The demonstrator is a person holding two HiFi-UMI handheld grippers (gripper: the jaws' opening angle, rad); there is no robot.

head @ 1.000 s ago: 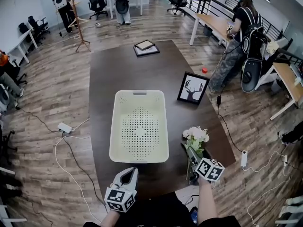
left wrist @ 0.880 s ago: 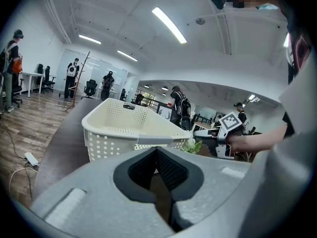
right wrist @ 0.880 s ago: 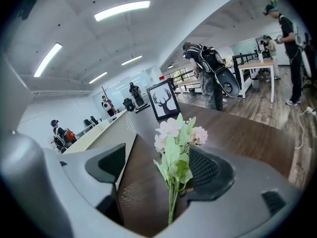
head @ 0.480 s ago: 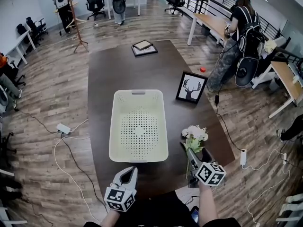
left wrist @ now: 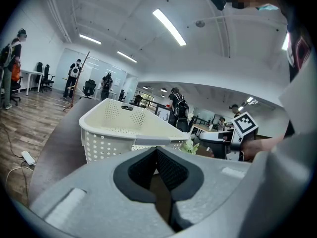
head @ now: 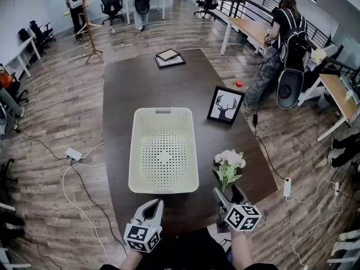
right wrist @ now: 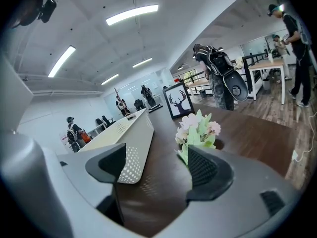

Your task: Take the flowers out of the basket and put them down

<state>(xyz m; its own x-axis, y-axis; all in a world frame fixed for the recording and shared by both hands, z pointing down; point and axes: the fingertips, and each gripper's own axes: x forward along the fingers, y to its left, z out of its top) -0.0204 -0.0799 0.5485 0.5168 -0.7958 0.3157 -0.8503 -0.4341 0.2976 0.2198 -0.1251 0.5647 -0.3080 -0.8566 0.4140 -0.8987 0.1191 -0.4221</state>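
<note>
The bunch of white and pale pink flowers (head: 229,163) lies on the dark table (head: 185,89), just right of the cream perforated basket (head: 164,149), which holds nothing. My right gripper (head: 226,194) is open just short of the stems and grips nothing. In the right gripper view the flowers (right wrist: 198,130) show ahead over the right jaw, with the basket (right wrist: 130,139) at left; the right gripper (right wrist: 156,166) has its jaws wide apart. My left gripper (head: 152,207) is shut near the table's front edge below the basket. In the left gripper view the left gripper (left wrist: 157,156) faces the basket (left wrist: 121,125).
A framed deer picture (head: 225,104) stands on the table right of the basket's far end. A flat frame (head: 169,57) lies at the far end of the table. People stand by desks at the back and right. Cables and a power strip (head: 73,153) lie on the wooden floor.
My right gripper has let go of the flower stems and drawn back toward me, now open. The flowers stay lying on the table. The left gripper has not moved.
</note>
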